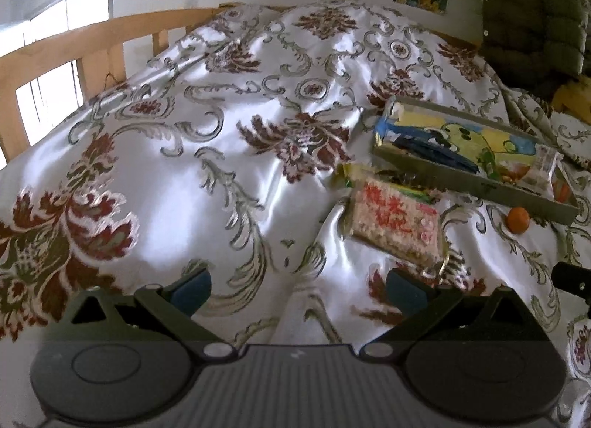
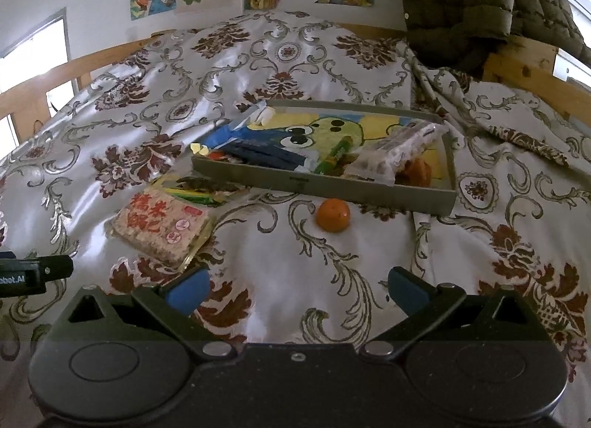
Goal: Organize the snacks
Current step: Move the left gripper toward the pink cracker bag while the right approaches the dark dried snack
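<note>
The rice-cracker packet [image 2: 162, 230] lies flat on the bed [image 2: 369, 58], its long axis running diagonally from far left to near right, just in front of the shallow tray [image 2: 321, 186] (other snacks inside). A mandarin [image 2: 332, 215] sits beside the tray. The right tool [image 2: 295, 289] and left tool [image 1: 297, 289] hover low, both spread wide and empty.

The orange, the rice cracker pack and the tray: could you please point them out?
orange [image 2: 332, 214], right wrist view, middle of peel.
rice cracker pack [image 2: 162, 229], right wrist view, printed front.
tray [image 2: 325, 187], right wrist view, near wall.
</note>
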A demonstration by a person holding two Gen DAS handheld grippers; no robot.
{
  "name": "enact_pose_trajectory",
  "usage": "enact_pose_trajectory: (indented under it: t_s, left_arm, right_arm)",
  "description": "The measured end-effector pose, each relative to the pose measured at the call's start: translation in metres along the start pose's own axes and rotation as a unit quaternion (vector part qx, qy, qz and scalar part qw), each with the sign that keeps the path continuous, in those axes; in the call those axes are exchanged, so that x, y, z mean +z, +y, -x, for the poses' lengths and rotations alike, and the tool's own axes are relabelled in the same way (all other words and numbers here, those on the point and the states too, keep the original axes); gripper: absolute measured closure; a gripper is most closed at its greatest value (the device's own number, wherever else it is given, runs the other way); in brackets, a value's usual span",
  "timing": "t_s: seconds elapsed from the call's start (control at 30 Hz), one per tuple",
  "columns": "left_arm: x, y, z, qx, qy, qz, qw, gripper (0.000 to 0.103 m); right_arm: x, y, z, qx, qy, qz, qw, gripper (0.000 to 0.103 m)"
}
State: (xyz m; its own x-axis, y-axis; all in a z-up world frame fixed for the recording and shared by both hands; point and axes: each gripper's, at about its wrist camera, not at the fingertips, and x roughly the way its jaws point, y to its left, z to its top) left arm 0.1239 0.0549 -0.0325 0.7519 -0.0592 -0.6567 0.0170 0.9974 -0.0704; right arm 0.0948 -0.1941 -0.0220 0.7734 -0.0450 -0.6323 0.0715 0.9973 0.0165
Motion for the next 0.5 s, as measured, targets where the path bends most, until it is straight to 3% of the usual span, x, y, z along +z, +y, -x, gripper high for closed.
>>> enact_pose_trajectory:
  t_s: [0.3,0.5]
  left_arm:
    - [0.011,-0.016,-0.026,-0.049,-0.021,-0.006,0.9986,0.000]
    - [0.014,-0.023,-0.052,-0.091,-0.013,0.018,0.9956,0.000]
  right_arm:
    - [0.024,-0.008,-0.026,0.018,-0.014,0.027,0.999,0.001]
    - [0.051,-0.018,-0.059,0.106,-0.017,0.032,0.994,0.001]
